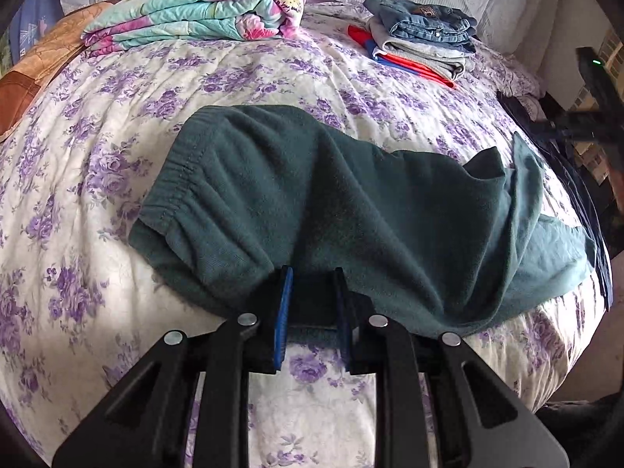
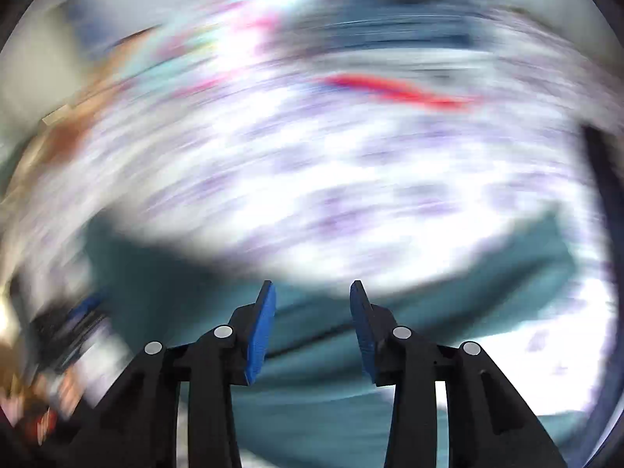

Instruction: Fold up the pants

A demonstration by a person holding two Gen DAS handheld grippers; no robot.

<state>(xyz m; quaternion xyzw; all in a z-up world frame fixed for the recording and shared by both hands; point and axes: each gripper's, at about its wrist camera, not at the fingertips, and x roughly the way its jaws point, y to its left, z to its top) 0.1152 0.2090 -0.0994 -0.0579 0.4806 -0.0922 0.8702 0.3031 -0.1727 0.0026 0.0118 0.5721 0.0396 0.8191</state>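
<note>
two claws: the left gripper point(image 1: 312, 292) pinches the near edge of the green sweatpants point(image 1: 312, 202), whose long axis runs rightward across the floral bedspread point(image 1: 97, 179); the right gripper point(image 2: 312, 312), spread wide, hovers over their blurred far end.

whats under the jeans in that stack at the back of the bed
Under the jeans lie folded grey garments, then a red and blue one, on the floral bedspread. Anything deeper is covered.

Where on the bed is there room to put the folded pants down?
Bare bedspread lies between the green pants and the folded quilt. Another patch sits left of the waistband. The far right corner is crowded by the clothes stack.
</note>
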